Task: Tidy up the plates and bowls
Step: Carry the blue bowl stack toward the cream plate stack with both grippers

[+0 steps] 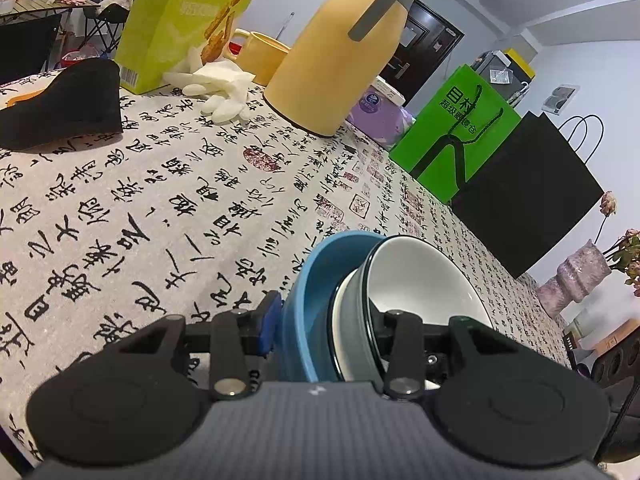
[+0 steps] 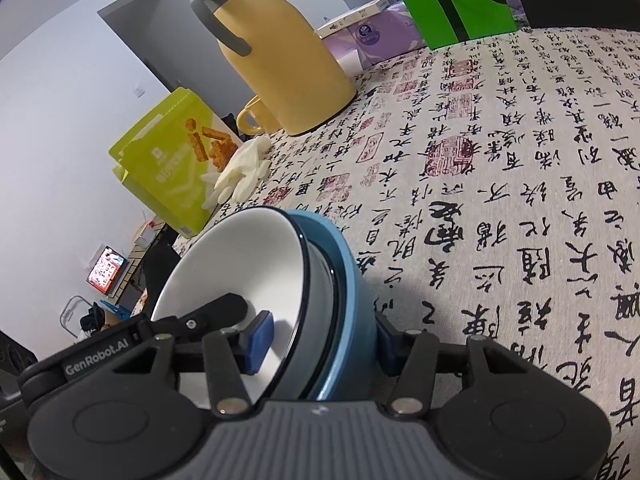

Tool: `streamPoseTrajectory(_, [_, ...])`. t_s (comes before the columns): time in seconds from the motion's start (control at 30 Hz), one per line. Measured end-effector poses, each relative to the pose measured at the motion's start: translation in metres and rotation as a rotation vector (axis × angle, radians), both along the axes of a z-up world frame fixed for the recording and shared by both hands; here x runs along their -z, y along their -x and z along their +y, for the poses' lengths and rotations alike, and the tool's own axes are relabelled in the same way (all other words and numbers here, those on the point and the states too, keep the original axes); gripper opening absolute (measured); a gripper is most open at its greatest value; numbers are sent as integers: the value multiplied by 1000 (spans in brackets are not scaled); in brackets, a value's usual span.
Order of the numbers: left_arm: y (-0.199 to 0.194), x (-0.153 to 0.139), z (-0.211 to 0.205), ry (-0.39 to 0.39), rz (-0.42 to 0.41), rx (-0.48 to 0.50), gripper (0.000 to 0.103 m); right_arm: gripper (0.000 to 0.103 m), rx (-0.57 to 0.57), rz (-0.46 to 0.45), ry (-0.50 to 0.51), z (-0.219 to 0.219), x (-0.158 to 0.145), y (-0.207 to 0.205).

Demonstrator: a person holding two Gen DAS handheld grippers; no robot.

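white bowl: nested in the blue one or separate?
Nested. The white bowl sits inside the blue bowl, rims stacked, both tipped on edge. Both views show it empty.

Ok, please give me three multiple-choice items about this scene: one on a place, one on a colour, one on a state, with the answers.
1. The grey bowl with the white inside sits: A) inside the blue bowl; B) beside it; C) beneath it.
2. The thermos jug is: A) green; B) purple; C) yellow.
3. The left claw is: A) wide open and empty; B) shut on both bowls' walls; C) out of view.
Answers: 1 A, the blue rim surrounds it; 2 C, yellow body with a grey handle; 3 B, one pad is outside the blue bowl and one finger is inside the grey bowl.
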State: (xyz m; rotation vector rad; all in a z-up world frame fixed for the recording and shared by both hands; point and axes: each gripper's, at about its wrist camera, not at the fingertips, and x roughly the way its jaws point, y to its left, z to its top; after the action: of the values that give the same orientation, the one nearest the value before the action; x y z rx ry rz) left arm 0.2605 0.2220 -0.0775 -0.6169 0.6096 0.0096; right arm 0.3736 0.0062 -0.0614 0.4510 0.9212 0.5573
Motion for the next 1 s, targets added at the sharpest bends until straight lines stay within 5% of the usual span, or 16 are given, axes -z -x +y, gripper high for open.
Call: streamPoseTrajectory(1.0, [2,-5,-6,-35,-15,-27,41,50,28,-6,-42,-4,2,4])
